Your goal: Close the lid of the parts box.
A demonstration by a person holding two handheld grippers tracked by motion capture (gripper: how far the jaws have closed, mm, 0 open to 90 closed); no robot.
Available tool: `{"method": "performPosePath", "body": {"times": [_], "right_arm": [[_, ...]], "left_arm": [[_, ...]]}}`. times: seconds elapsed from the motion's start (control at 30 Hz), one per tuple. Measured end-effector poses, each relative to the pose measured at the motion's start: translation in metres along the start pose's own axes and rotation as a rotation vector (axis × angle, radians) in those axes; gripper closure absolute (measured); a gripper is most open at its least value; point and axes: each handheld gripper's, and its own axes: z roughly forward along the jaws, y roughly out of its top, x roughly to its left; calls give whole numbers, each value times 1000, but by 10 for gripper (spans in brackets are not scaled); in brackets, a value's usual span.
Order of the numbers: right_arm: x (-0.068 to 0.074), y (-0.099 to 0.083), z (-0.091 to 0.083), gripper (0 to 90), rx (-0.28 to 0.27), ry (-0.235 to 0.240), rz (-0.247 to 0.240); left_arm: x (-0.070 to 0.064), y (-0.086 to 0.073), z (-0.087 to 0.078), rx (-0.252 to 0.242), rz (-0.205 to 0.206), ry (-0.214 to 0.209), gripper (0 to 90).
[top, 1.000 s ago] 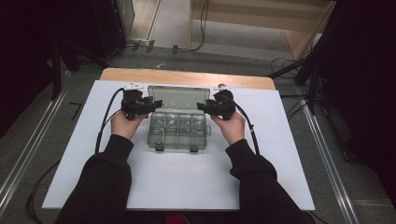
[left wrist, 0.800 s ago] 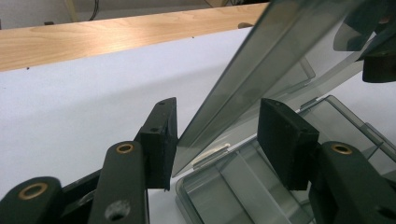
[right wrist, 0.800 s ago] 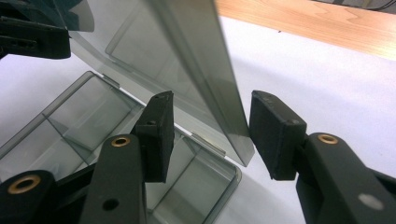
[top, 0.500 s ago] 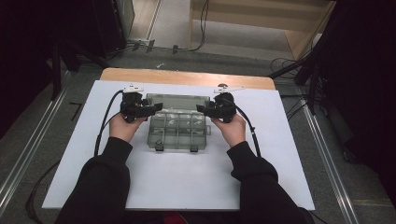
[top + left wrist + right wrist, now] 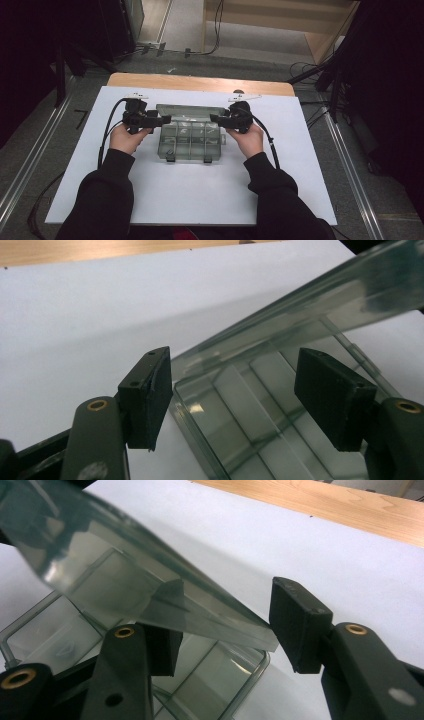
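I see clear, green-grey tinted box (image 5: 190,140) with see-through lid (image 5: 300,315), two dark latches on near edge. Left hand-held gripper (image 5: 165,119) black, brass-coloured rivets on jaw arms; right hand-held gripper (image 5: 216,119) same black with brass rivets. My view of desk (image 5: 190,82): light wood grain, orange-tan, covered by plain white sheet (image 5: 200,190). Sleeves (image 5: 100,200) black. Floor (image 5: 45,150) grey, speckled.

I see the box (image 5: 190,139) mid-table (image 5: 200,200), my left gripper (image 5: 162,120) at its left end, right gripper (image 5: 216,120) opposite.
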Motion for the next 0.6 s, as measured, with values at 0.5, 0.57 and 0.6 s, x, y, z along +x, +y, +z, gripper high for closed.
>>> {"method": "performPosePath", "body": {"times": [0.5, 0.57, 0.6], "right_arm": [[1, -1, -2, 451, 2, 16, -9], [1, -1, -2, 448, 3, 18, -11], [1, -1, -2, 447, 3, 19, -11]], "left_arm": [[-12, 1, -34, 61, -7, -55, 404], [-13, 2, -37, 89, -37, -72, 498], [-13, 2, -38, 93, -39, -87, 520]]}}
